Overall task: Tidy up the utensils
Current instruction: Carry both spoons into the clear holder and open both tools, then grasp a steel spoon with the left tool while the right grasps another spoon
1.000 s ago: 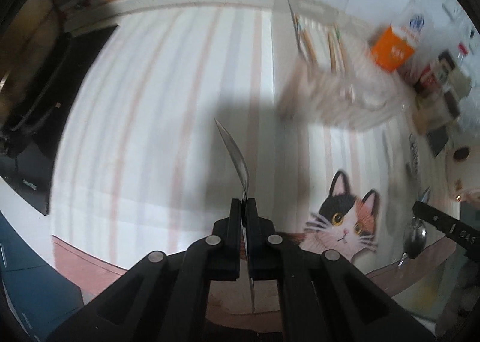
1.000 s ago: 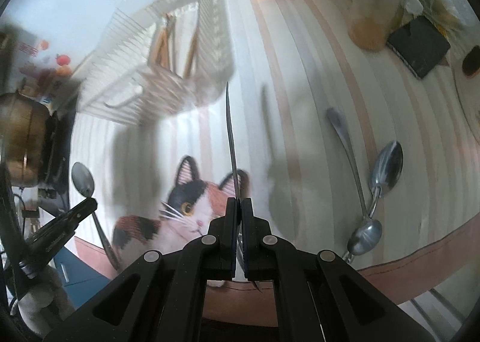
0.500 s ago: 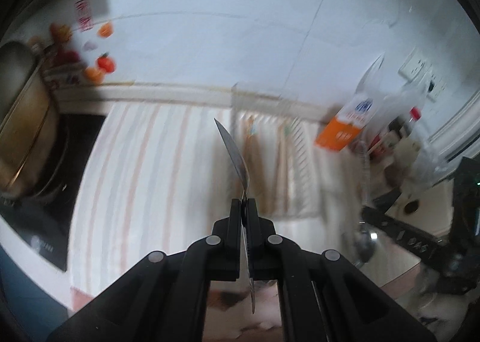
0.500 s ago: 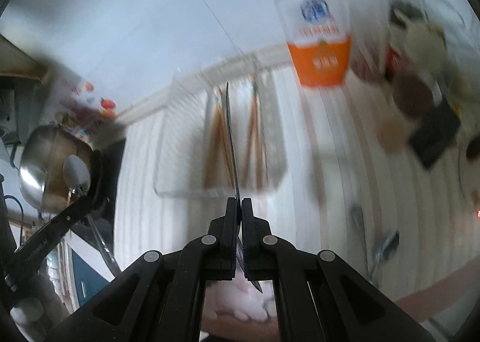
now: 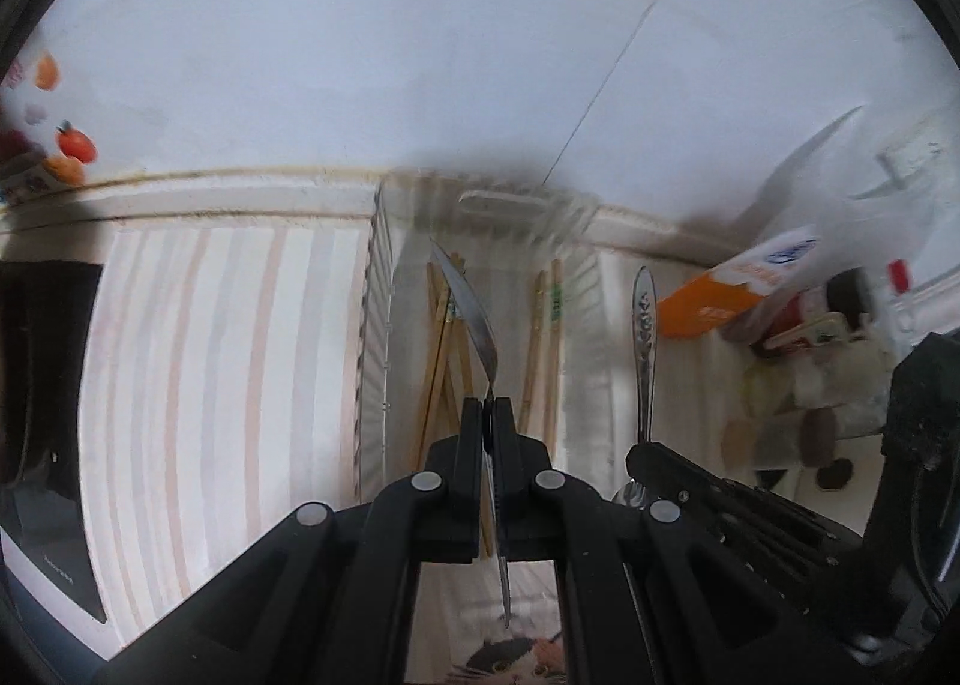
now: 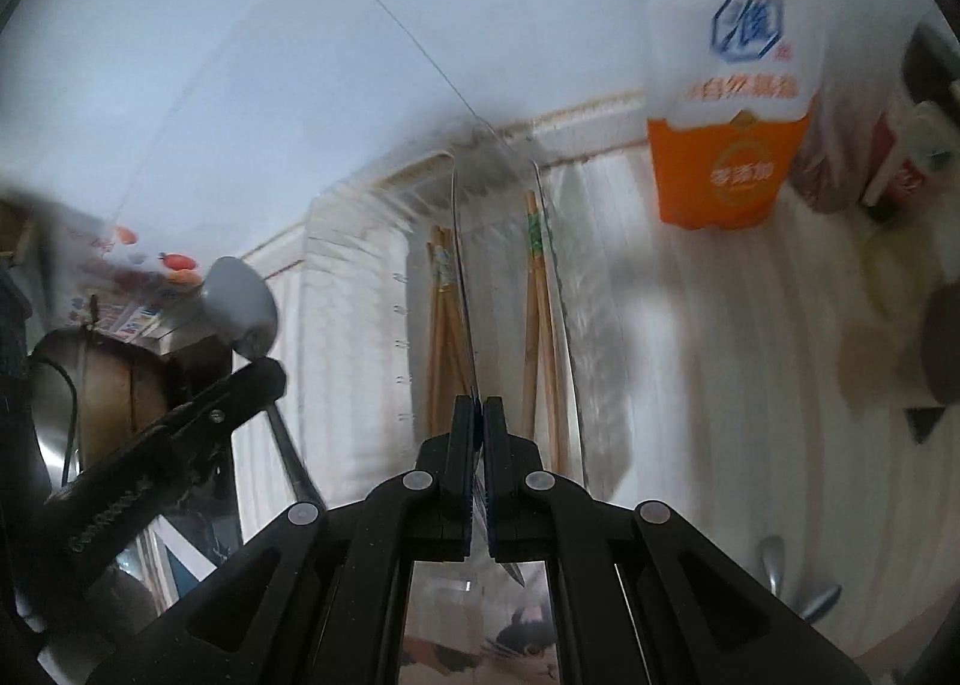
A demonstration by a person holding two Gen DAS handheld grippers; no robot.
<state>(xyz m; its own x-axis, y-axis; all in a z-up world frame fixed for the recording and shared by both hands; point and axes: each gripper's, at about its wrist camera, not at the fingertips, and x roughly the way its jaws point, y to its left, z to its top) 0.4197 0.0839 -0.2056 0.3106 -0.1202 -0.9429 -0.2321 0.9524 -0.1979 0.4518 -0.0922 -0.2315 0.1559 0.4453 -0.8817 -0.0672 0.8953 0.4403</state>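
My left gripper is shut on a steel spoon, seen edge-on, held above a clear plastic organizer tray with wooden chopsticks in it. My right gripper is shut on another steel utensil, edge-on, above the same tray and chopsticks. The right gripper's utensil handle shows in the left wrist view. The left gripper's spoon bowl shows in the right wrist view.
The tray sits on a striped mat against a white wall. An orange and white bag and jars stand to the right. A metal pot is at the left. Two loose spoons lie at the front right.
Both grippers have moved forward from over the cat mat toward the back wall, carrying their utensils. They now hang over the tray of chopsticks.
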